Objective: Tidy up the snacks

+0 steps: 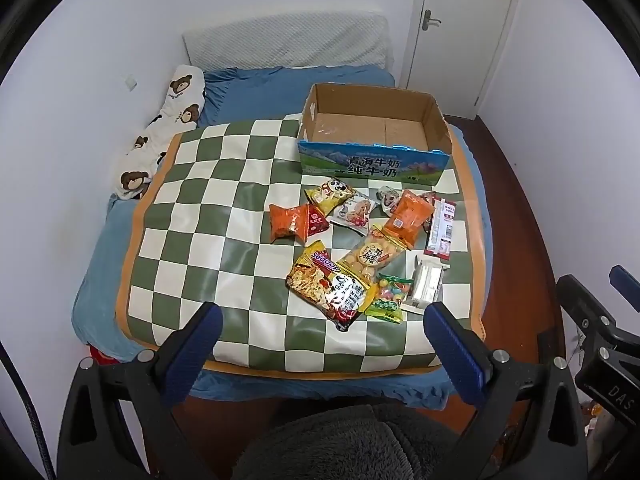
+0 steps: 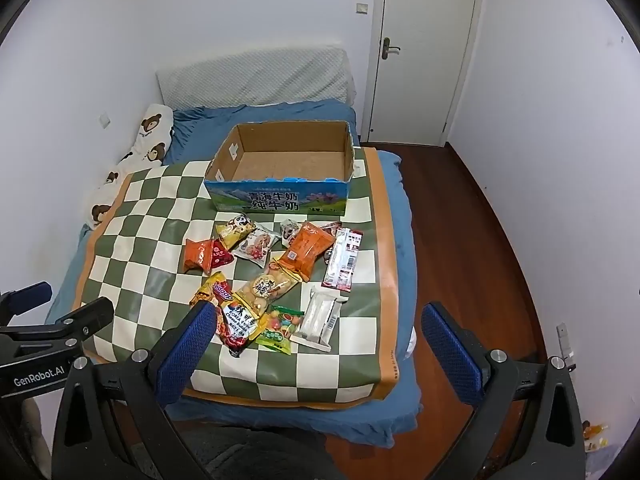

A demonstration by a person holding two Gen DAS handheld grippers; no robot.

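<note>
Several snack packets lie in a loose pile on the green-and-white checkered mat [image 1: 224, 208] [image 2: 152, 224]: an instant noodle bag [image 1: 332, 284] [image 2: 234, 316], a clear bag of round crackers [image 1: 370, 258] [image 2: 264, 286], an orange packet [image 1: 410, 216] [image 2: 306, 250], a red-orange packet [image 1: 288, 222] [image 2: 198, 256], a white wafer pack [image 1: 426, 284] [image 2: 322, 314]. An open cardboard milk box [image 1: 374, 160] [image 2: 276, 200] stands empty behind them. My left gripper [image 1: 322, 316] is open and empty above the mat's near edge. My right gripper [image 2: 316, 316] is open and empty, also short of the pile.
The mat lies on a blue bed [image 1: 256, 80] with a bear-print pillow [image 1: 160, 132] along the left wall. Wooden floor [image 2: 460, 208] runs along the bed's right side. A white door [image 2: 424, 52] is at the back right. The other gripper shows at each view's edge.
</note>
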